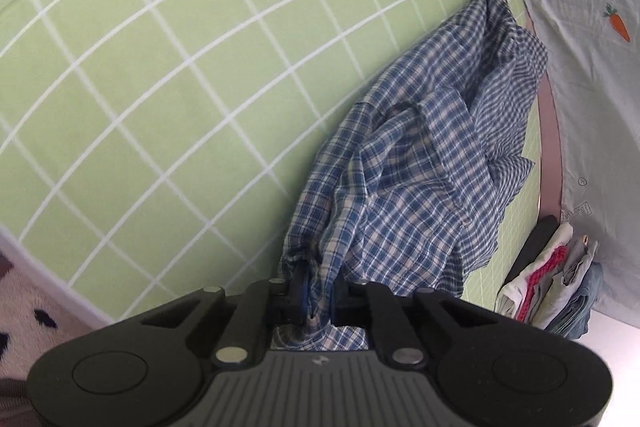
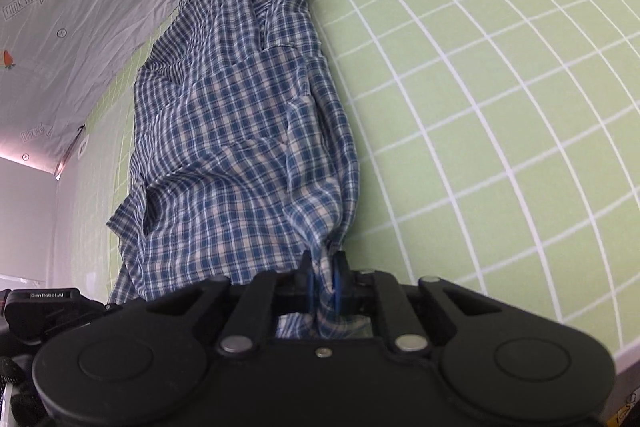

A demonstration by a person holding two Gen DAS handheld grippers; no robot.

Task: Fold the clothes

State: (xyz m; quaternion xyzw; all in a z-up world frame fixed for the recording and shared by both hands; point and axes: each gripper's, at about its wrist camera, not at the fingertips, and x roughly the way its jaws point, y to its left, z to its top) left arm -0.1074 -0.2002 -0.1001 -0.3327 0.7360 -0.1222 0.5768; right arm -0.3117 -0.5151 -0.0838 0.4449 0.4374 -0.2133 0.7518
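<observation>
Left wrist view shows a green sheet (image 1: 160,67) with a white grid, a pale carrot-print cloth (image 1: 592,67) along its far edge and a folded pile (image 1: 556,291) at the corner. The shirt (image 1: 420,155) lies crumpled on the sheet, its hem pinched in the clenched jaws of the left gripper (image 1: 316,291) and right gripper (image 2: 322,283); what the sheet covers is hidden
</observation>
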